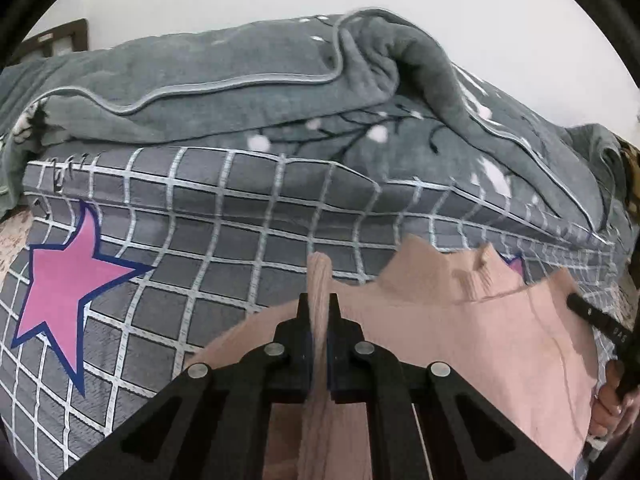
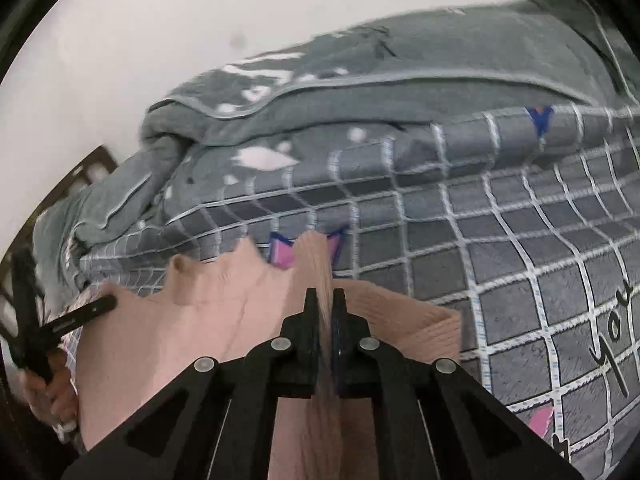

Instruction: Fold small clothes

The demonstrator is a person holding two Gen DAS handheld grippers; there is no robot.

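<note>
A small pink knitted garment is held up over a bed with a grey checked cover. My left gripper is shut on a bunched edge of the garment, which sticks up between the fingers. My right gripper is shut on another bunched edge of the same garment. The cloth stretches between the two grippers. The right gripper's finger shows at the right edge of the left wrist view. The left gripper shows at the left edge of the right wrist view.
A rumpled dark grey blanket with light piping lies piled along the far side of the bed. A pink star is printed on the cover. A white wall stands behind. A dark wooden frame shows at the left.
</note>
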